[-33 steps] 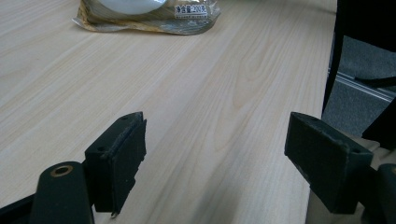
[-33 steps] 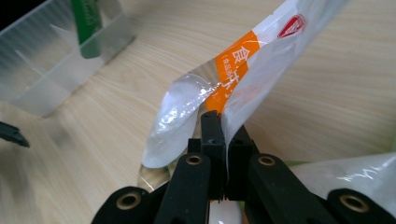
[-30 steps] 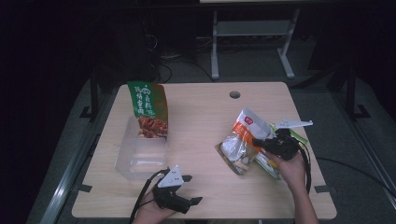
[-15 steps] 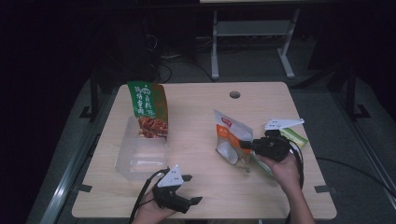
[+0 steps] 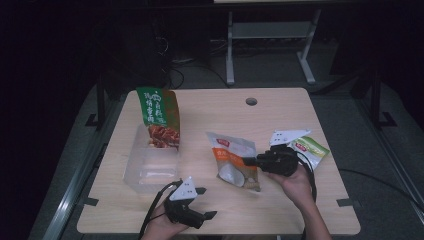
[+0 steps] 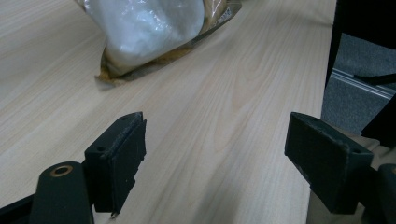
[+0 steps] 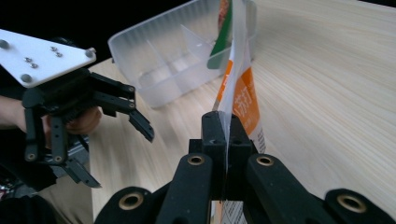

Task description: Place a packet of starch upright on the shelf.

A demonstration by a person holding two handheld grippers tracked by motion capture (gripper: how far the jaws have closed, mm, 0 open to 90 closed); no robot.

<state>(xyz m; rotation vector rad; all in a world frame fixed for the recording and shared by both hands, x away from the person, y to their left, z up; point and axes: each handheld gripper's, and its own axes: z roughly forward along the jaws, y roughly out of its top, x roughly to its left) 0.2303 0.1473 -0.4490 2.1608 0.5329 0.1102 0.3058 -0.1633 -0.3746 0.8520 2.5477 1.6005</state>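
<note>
My right gripper (image 5: 248,161) (image 7: 226,135) is shut on the edge of an orange-and-white snack bag (image 5: 234,162) (image 7: 243,100). It holds the bag just above the table's middle, hanging edge-on between the jaws. At the front edge my left gripper (image 5: 206,203) (image 6: 215,154) rests open with nothing between its jaws; the same bag (image 6: 144,28) lies ahead of it. In the right gripper view the left gripper (image 7: 119,156) sits at the left, jaws apart. A green snack bag (image 5: 159,117) stands upright in the far end of a clear divided container (image 5: 145,174) (image 7: 177,60).
A light green packet (image 5: 312,149) lies flat on the table behind my right hand. The wooden table (image 5: 280,120) has a round cable hole (image 5: 251,101) near its far edge. A metal stand (image 5: 270,35) is on the floor beyond.
My right gripper has carried the orange-and-white bag leftward and slightly up, away from the light green packet, which is uncovered. The left gripper has stayed put.
</note>
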